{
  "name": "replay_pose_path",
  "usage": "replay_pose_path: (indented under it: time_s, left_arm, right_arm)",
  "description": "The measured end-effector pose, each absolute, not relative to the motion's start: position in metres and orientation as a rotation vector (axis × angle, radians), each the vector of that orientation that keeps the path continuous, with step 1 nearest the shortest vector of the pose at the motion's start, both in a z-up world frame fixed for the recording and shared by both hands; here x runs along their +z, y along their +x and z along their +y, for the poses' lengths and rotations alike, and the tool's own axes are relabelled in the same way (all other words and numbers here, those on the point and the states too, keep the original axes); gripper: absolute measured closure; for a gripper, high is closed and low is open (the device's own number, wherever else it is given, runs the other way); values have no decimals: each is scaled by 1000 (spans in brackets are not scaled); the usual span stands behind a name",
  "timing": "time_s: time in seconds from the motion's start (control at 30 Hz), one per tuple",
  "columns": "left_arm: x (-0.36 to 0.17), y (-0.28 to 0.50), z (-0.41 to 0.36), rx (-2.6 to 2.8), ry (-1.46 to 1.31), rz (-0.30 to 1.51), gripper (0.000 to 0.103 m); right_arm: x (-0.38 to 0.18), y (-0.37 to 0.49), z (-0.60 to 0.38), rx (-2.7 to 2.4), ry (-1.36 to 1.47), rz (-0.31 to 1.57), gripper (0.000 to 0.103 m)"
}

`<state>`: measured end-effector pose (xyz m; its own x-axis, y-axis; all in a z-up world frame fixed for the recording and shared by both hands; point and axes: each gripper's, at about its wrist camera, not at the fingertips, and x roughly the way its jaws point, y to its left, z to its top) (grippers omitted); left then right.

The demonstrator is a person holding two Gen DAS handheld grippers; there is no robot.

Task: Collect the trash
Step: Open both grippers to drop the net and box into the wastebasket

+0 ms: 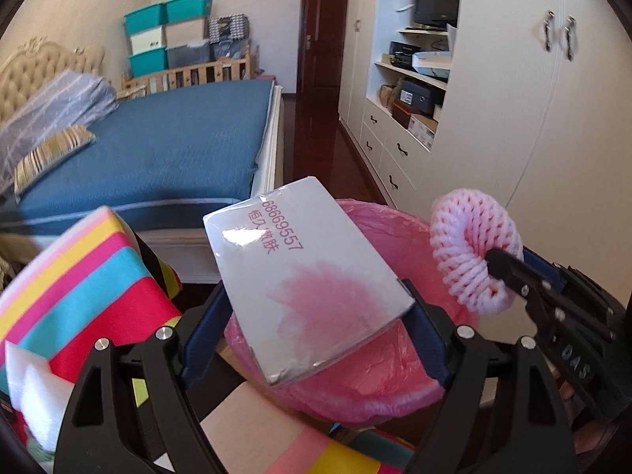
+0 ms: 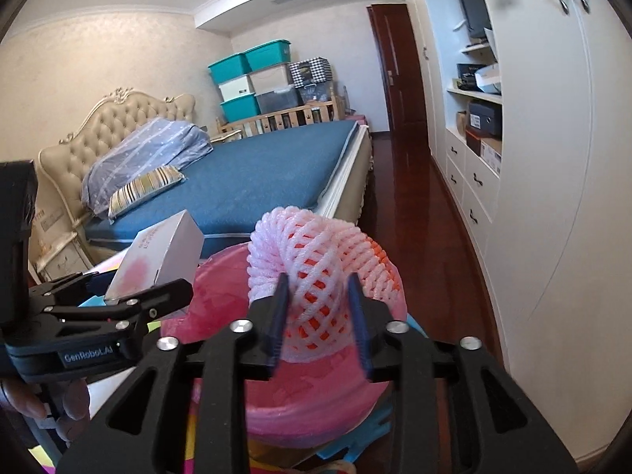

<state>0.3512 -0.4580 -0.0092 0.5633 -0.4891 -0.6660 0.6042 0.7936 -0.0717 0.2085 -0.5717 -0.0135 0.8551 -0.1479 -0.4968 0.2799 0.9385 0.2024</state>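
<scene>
Two pieces of trash hang over a pink-lined bin (image 1: 399,391) in a bedroom, neither yet dropped. The left gripper (image 1: 316,328) holds a white box (image 1: 300,276) with pink print, its fingers (image 1: 201,335) standing wide and pressed against the box's two sides, the box tilted above the bin's mouth. The right gripper (image 2: 320,316) carries a pink foam net (image 2: 316,260); its fingers (image 2: 278,316) stand part-way apart with the net between them. In the right wrist view the net fills the gap and seems to touch both, but whether they press it or have let go cannot be told. By the look of it the task stands at the release: both items are over the bin, and what is left is to open the fingers and let them fall. The inside of the bin is largely screened by the box and the grippers, so anything already collected there is hidden. A striped cloth (image 1: 79,276) and white foam at the left edge are cut off and blurred; what the bin stands on is hard to make out.
</scene>
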Motion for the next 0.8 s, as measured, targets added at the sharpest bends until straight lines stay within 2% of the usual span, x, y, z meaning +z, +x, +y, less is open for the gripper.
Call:
replay_pose_path:
  time_s: [0.03, 0.07, 0.27, 0.47, 0.63, 0.8]
  left_arm:
    - [-10, 354, -457, -643, 158, 736, 21]
    - [-11, 357, -457, -640, 143, 742, 21]
    - [-7, 355, -445, -662, 101, 742, 21]
    - [1, 343, -440, -688, 77, 730, 17]
    - [13, 317, -420, -667, 103, 663, 6]
    - [16, 292, -387, -601, 170, 645, 5]
  right_arm:
    - [-15, 210, -573, -236, 265, 498, 35]
    - [-16, 210, -575, -241, 265, 487, 31]
    - [-17, 198, -592, -227, 339, 445, 31]
    - [-6, 169, -594, -237, 355, 382, 31]
    - [4, 144, -588, -250, 342, 351, 31]
    - [2, 126, -563, -274, 316, 368, 28]
